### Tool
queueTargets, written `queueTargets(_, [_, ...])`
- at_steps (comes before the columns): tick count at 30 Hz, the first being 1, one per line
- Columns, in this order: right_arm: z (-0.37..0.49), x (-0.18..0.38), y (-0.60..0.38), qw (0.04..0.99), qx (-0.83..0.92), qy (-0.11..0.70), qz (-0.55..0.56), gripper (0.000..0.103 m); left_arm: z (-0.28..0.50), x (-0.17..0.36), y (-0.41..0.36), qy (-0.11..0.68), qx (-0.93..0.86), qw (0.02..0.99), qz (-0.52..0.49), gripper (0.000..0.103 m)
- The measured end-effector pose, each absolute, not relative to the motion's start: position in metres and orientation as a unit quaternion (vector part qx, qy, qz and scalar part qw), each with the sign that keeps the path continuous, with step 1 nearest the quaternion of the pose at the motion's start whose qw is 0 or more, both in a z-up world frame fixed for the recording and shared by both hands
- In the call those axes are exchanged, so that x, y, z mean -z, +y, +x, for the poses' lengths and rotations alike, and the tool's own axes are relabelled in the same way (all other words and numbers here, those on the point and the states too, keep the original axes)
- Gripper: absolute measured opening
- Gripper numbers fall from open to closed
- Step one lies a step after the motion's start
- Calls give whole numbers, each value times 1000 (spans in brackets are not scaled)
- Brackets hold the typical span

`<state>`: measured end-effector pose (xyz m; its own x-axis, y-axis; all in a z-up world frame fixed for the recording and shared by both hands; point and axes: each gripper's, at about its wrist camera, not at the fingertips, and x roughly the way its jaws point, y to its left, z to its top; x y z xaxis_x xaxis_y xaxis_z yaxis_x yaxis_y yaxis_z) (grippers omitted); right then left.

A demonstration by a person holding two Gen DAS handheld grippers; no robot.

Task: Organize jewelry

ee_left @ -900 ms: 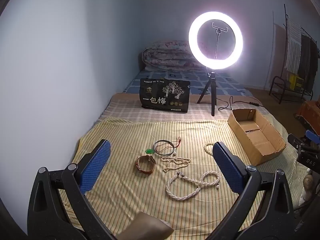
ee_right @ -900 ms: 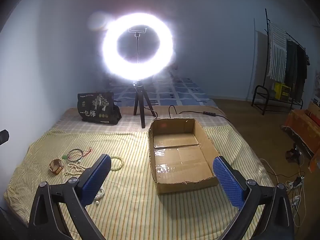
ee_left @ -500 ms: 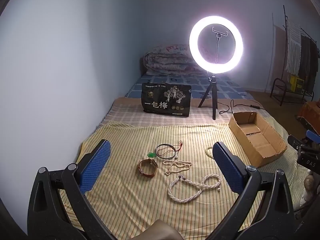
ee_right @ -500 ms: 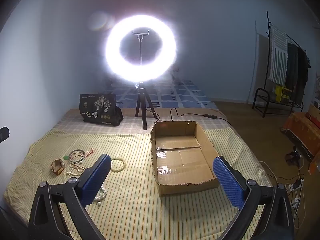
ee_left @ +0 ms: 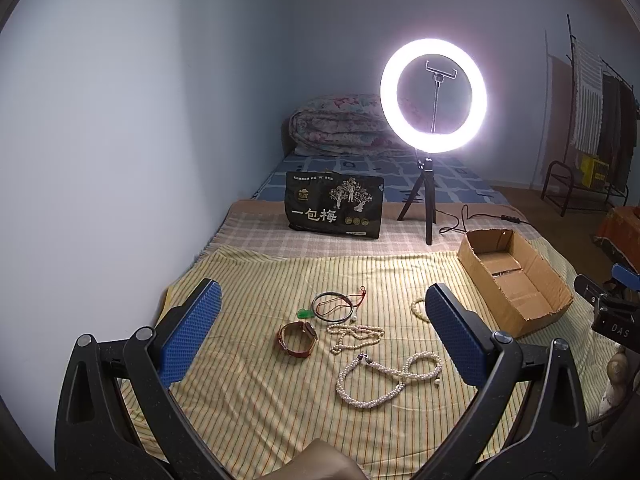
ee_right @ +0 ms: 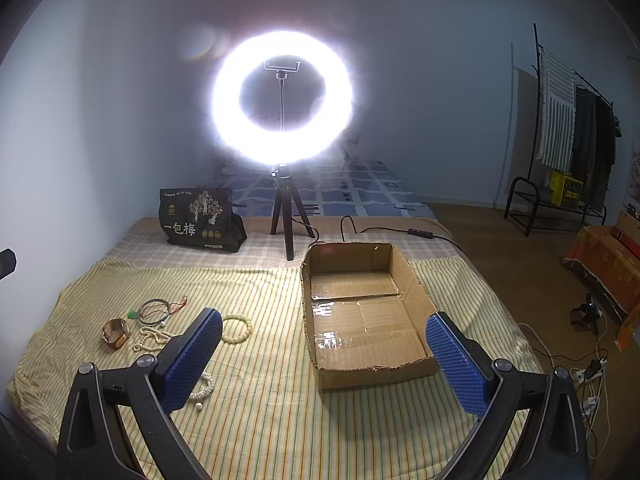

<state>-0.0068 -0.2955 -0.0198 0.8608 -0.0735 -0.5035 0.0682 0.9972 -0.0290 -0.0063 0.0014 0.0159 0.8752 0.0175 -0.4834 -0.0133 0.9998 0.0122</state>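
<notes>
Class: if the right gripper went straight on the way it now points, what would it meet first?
Most likely the open cardboard box, which lies between the right gripper's open jaws; depth is hard to judge.

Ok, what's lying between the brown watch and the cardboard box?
In the right wrist view, a thin pearl strand and a cream bead bracelet lie between the brown watch and cardboard box; beyond them, bare striped cloth.

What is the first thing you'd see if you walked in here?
The glowing ring light on its tripod at the far end of the bed grabs the eye first. Next, the open cardboard box lying empty on the striped yellow sheet, and left of it a scatter of jewelry, with a long pearl necklace nearest.
</notes>
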Motion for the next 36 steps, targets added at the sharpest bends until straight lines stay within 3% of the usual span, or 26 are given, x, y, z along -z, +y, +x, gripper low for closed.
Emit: queueTargets(36, [-9,20,-296,963,34,266,-5,103,-10,-17,2,243,-10,970,0,103])
